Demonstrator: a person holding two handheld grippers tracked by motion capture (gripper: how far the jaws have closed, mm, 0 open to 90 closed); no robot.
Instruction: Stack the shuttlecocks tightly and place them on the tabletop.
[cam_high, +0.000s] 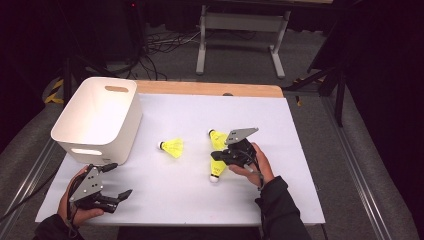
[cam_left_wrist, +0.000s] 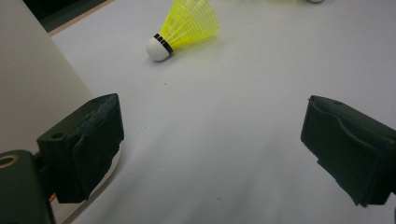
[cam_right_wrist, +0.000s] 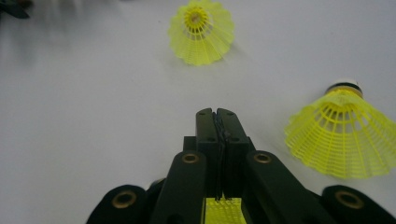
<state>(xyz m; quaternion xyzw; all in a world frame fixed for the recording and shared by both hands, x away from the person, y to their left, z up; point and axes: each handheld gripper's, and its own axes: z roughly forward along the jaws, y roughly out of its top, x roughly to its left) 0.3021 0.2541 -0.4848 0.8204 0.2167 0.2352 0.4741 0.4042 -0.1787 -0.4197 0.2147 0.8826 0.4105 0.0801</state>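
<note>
You had the right gripper (cam_right_wrist: 217, 116) pinching one yellow shuttlecock (cam_high: 217, 168) by its skirt, well right of the white bin (cam_high: 98, 120), presumably to carry it there. Your left gripper (cam_high: 116, 199) waited by the bin's near corner, fingers spread and empty.

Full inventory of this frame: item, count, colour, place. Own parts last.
shuttlecocks: 3, yellow skirts with white corks; one lying alone mid-table, one beyond the right gripper, one clamped by its skirt in the right gripper, cork toward the person
bin: 1, white, handle cut-outs, far-left of the table
table: 1, white sheet over a wooden top
stand: 1, grey metal, on the floor beyond the table
cables: several, black, on the floor behind the bin
left gripper: 1, black, open, near-left corner beside the bin
right gripper: 1, black, shut on a shuttlecock
hands: 2, one on each gripper
</note>
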